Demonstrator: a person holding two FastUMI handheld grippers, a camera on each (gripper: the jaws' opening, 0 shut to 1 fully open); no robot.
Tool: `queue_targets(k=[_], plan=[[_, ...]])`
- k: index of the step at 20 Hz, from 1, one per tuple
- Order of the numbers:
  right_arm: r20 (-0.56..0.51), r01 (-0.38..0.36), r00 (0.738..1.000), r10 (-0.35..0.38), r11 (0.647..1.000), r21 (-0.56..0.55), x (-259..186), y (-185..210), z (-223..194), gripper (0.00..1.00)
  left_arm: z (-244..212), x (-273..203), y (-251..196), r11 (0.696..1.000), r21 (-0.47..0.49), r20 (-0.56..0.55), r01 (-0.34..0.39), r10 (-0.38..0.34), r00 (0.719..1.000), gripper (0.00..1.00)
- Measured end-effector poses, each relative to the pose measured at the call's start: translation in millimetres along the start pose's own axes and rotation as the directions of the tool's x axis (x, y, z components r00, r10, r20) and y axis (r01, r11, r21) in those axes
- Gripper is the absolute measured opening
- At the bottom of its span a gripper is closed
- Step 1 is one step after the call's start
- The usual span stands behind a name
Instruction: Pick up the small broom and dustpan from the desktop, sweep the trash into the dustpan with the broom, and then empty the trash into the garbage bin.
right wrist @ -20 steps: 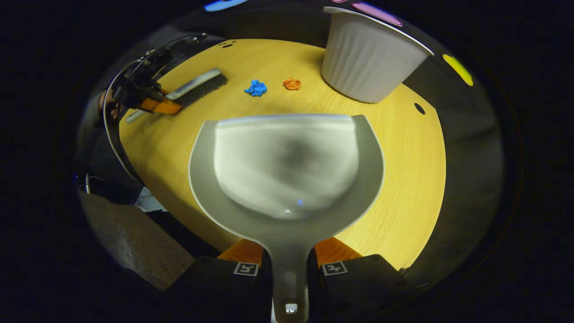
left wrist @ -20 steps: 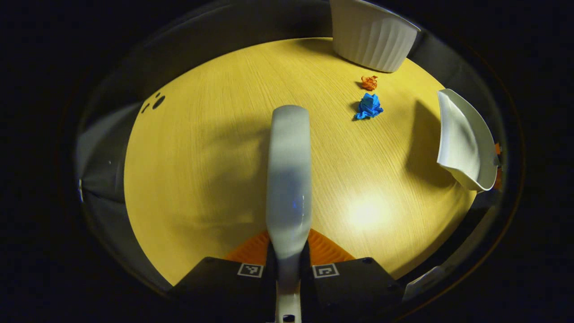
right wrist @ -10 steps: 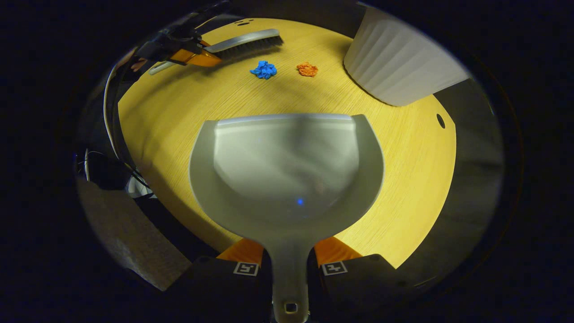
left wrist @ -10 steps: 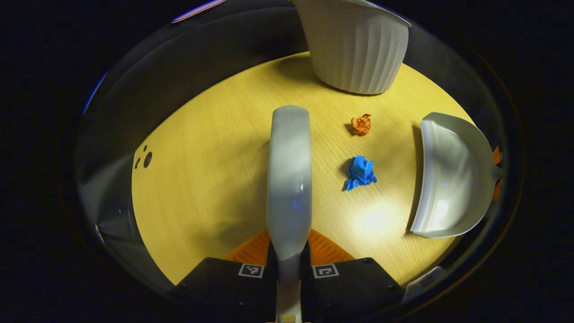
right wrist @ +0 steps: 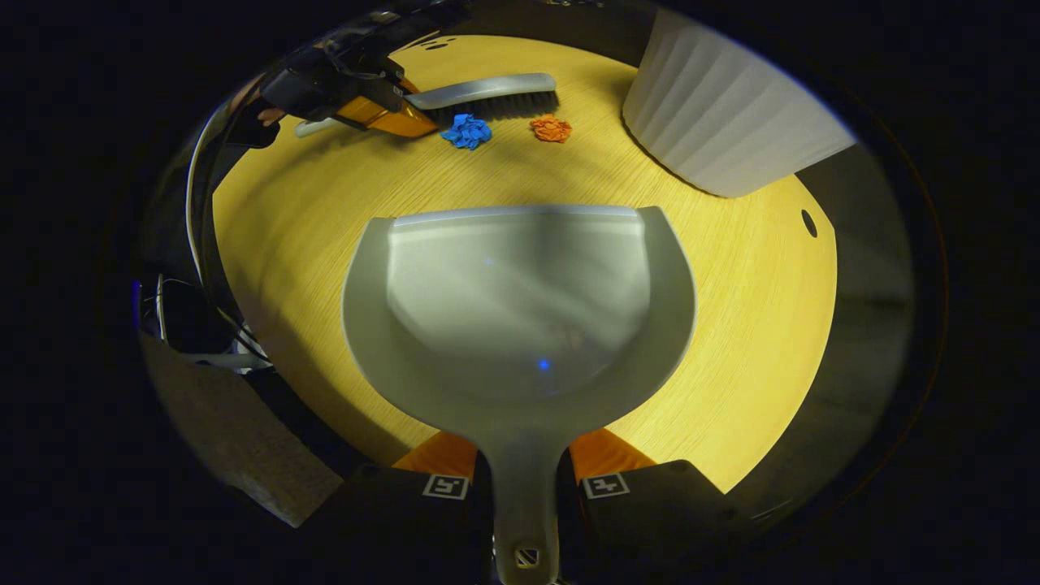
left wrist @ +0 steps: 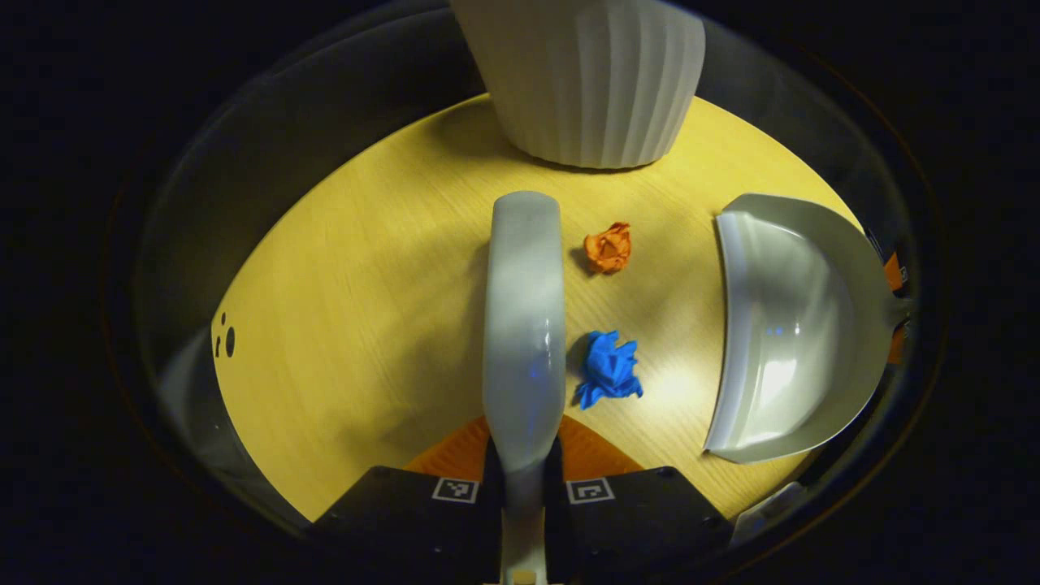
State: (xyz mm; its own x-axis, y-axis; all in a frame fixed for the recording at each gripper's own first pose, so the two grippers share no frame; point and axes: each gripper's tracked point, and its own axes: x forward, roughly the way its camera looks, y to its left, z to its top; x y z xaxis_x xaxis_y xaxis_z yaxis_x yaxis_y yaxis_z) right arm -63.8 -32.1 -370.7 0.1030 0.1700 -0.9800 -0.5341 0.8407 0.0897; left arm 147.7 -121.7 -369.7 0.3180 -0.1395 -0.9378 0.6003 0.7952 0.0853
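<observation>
yellow desk (left wrist: 366, 309) is lit from above; broom (left wrist: 524, 309), clenched in left fingers (left wrist: 603, 445), has been brought beside blue scrap (left wrist: 609, 370); dustpan (right wrist: 520, 301), clenched in right fingers (right wrist: 611, 453), is now nearer; sweeping is judged imminent.

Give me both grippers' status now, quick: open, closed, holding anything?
Left gripper: closed on the broom handle.
Right gripper: closed on the dustpan handle.
</observation>
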Motion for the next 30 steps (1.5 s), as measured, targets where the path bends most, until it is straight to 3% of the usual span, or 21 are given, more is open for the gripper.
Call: queue_targets(k=[2,3,4,5,7,14,15,16,18,19,20,23,25,26,30], plan=[[0.006,-0.007,1.000,0.007,1.000,0.003,0.5,-1.2,0.3,0.36,4.8,-3.8,-14.3,0.998,0.022,-0.001,0.061,-0.061,0.998,0.25],[0.010,-0.009,1.000,0.009,1.000,0.004,2.7,-3.9,-0.9,0.31,7.5,-7.8,-23.9,0.994,0.030,0.000,0.102,-0.102,0.995,0.25],[0.015,-0.009,1.000,0.009,1.000,0.004,2.8,-5.4,-1.6,0.36,10.0,-12.4,-35.3,0.989,0.037,-0.002,0.144,-0.144,0.990,0.25],[0.018,-0.010,1.000,0.010,1.000,0.002,0.3,-7.2,-2.2,0.31,11.0,-16.7,-42.7,0.982,0.044,-0.007,0.182,-0.182,0.983,0.25],[0.028,-0.012,1.000,0.012,1.000,-0.004,2.5,-9.8,-3.0,0.36,7.1,-20.9,-53.7,0.968,0.057,-0.019,0.246,-0.245,0.969,0.25],[0.070,-0.021,0.997,0.021,1.000,-0.001,8.0,-10.6,-10.8,0.36,9.7,-38.8,-86.9,0.914,0.003,-0.031,0.406,-0.406,0.914,0.25],[0.078,-0.020,0.997,0.019,1.000,0.001,8.6,-10.4,-11.8,0.31,8.6,-44.8,-88.3,0.905,0.002,-0.034,0.426,-0.425,0.904,0.25],[0.087,-0.019,0.996,0.018,1.000,0.005,9.1,-9.9,-12.0,0.36,7.0,-47.0,-91.9,0.900,0.006,-0.039,0.436,-0.435,0.899,0.25],[0.107,-0.011,0.994,0.009,1.000,0.012,12.3,-10.1,-11.8,0.36,4.2,-49.9,-95.7,0.903,-0.006,-0.026,0.429,-0.429,0.903,0.27],[0.114,-0.004,0.993,0.003,1.000,0.013,11.4,-9.4,-13.7,0.31,4.3,-53.7,-93.2,0.910,-0.026,-0.011,0.414,-0.414,0.910,0.25],[0.123,0.002,0.992,-0.004,1.000,0.017,11.5,-9.1,-14.3,0.36,4.3,-59.7,-90.1,0.916,-0.050,0.013,0.399,-0.399,0.917,0.24],[0.160,0.012,0.987,-0.019,0.999,0.045,9.7,-10.5,-13.9,0.36,4.5,-78.5,-83.6,0.919,-0.132,0.094,0.370,-0.360,0.928,0.25],[0.181,0.010,0.983,-0.025,0.997,0.082,2.9,-10.4,-12.7,0.31,-3.7,-86.5,-68.9,0.927,-0.189,0.136,0.325,-0.303,0.943,0.25],[0.190,0.009,0.981,-0.029,0.995,0.104,-4.3,-10.0,-12.1,0.36,-12.1,-88.3,-58.2,0.930,-0.221,0.154,0.295,-0.265,0.952,0.25],[0.217,0.024,0.974,-0.063,0.984,0.176,-39.6,-18.3,-15.4,0.36,-62.6,-70.9,-27.8,0.915,-0.362,0.185,0.180,-0.119,0.976,0.24]])
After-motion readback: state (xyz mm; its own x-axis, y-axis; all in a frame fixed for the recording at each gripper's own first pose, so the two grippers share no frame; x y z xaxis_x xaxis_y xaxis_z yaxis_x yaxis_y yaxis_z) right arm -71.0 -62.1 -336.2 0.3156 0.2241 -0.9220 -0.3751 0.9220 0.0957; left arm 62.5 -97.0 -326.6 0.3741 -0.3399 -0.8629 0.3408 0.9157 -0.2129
